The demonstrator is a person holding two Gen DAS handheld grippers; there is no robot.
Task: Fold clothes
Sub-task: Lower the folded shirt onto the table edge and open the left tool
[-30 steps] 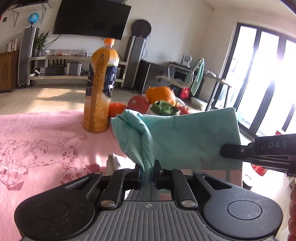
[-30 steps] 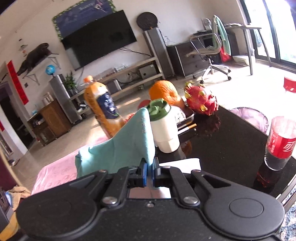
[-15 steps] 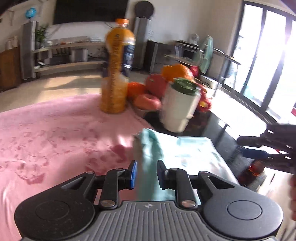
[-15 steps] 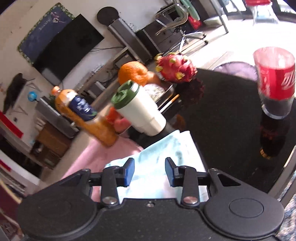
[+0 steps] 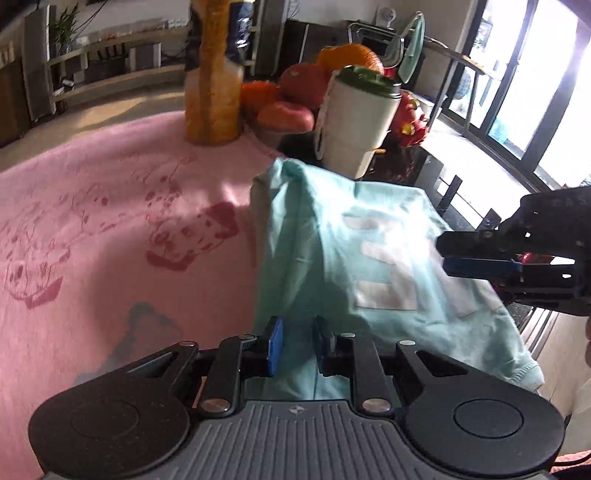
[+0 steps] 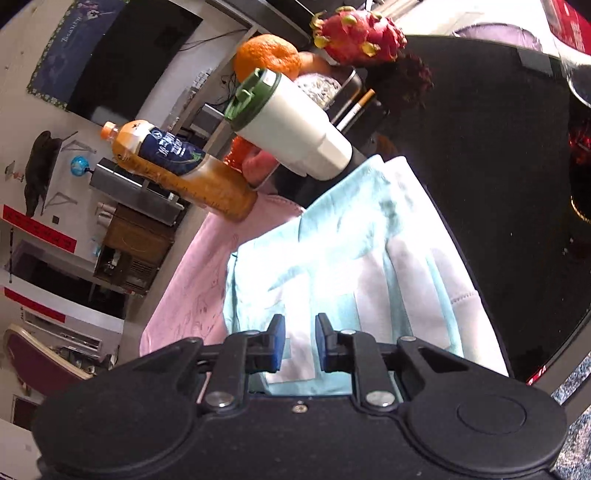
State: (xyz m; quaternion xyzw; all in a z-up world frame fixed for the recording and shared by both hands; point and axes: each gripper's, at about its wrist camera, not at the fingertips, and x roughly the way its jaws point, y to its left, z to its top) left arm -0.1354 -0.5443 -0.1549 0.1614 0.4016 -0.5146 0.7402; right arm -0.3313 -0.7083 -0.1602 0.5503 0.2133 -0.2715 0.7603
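A light teal garment (image 5: 354, 266) with white patches lies folded on the table, partly on a pink blanket (image 5: 110, 229) and partly on the dark glass tabletop (image 6: 498, 177). It also shows in the right wrist view (image 6: 351, 266). My left gripper (image 5: 298, 343) is open just above the garment's near edge and holds nothing. My right gripper (image 6: 299, 341) is open over the garment's near edge and holds nothing. The right gripper's fingers (image 5: 476, 254) also show at the right of the left wrist view, beside the garment's right edge.
A white tumbler with a green lid (image 5: 354, 122) stands just behind the garment. An orange juice bottle (image 5: 212, 74) and a tray of fruit (image 5: 295, 96) stand further back. A dragon fruit (image 6: 358, 33) and a cola glass (image 6: 576, 44) stand on the glass.
Both grippers held the teal garment up a second ago. They lowered it onto the table and opened. The garment now lies flat and free of both.
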